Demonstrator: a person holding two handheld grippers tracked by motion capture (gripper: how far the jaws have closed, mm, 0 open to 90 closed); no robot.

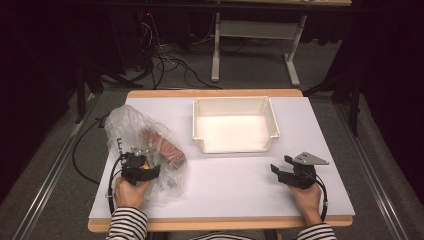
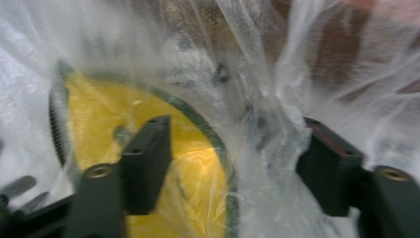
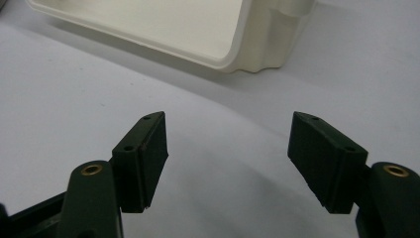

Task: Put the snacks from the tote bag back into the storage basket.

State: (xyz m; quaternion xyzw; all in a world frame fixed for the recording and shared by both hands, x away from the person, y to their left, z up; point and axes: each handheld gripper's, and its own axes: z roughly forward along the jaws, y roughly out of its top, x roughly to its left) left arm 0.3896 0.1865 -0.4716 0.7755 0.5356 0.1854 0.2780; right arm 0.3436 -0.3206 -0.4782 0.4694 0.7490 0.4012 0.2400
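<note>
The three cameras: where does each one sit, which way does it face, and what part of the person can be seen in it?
High view: above the person's side, facing forward and down on the table; both hands and striped sleeves show.
Left gripper view: on the left gripper, facing into the clear plastic bag and a yellow thing; open jaws.
Right gripper view: on the right gripper, facing the white tray; open jaws.
Shared: the tray, in the high and right gripper views.

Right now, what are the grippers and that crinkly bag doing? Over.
Left hand-held gripper open, jaws at clear plastic bag. Right hand-held gripper open, holding nothing. Yellow thing inside bag. White tray unobstructed.
</note>
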